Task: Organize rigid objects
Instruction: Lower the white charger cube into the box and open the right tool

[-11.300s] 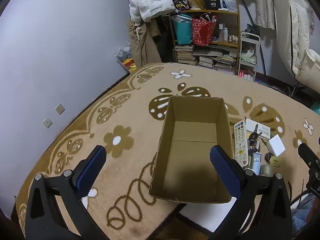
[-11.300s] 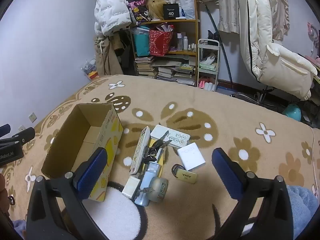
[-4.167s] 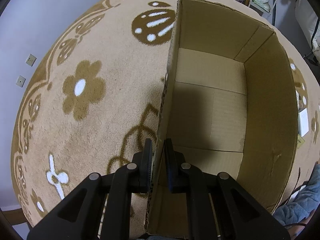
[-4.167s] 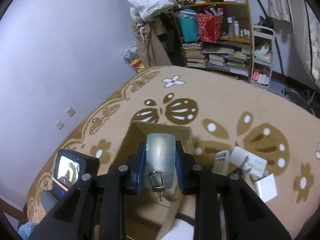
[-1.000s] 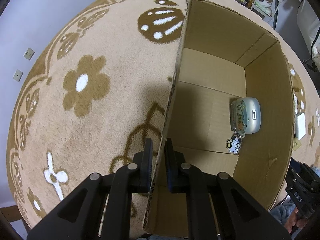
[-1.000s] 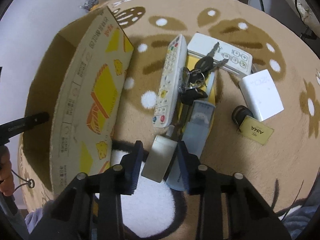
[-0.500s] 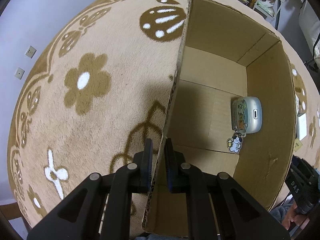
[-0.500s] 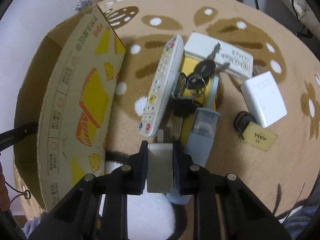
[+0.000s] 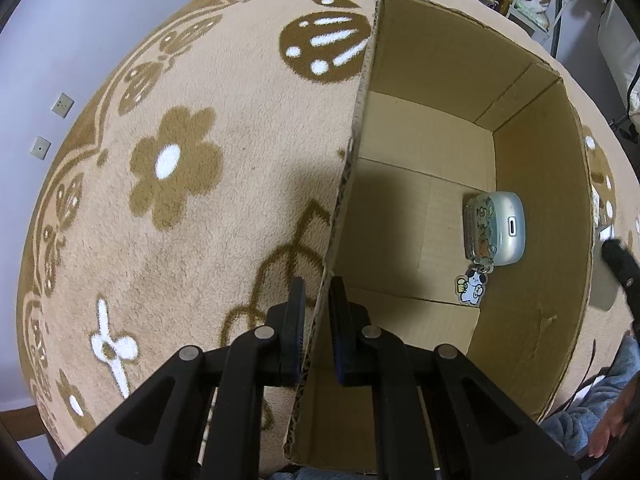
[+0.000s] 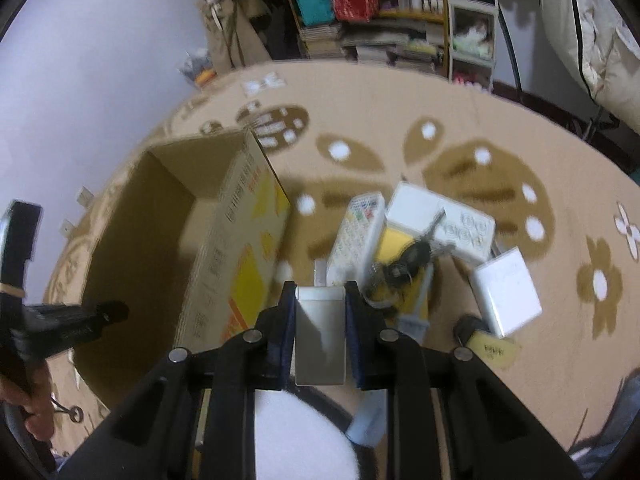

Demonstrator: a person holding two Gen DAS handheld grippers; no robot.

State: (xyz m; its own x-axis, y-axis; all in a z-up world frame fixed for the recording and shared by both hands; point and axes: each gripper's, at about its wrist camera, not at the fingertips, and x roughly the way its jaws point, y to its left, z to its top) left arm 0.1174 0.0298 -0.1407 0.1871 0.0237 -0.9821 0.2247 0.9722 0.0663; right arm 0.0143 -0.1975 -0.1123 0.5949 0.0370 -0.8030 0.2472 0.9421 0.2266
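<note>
My left gripper is shut on the near left wall of the open cardboard box, one finger inside and one outside. On the box floor lies a pale green earbud case with a cartoon charm. My right gripper is shut on a small silver rectangular block with a metal tab at its far end. It holds the block above the rug, just right of the box. The view is blurred by motion.
On the patterned rug right of the box lie a white remote, a white keypad box, a bunch of keys, a white square box, a yellow tag and a pale blue case. Shelves and hanging coats stand behind.
The right gripper closed on the silver block and lifted it off the rug, tilting up so the shelves came into view. The left gripper kept its hold on the box wall.
</note>
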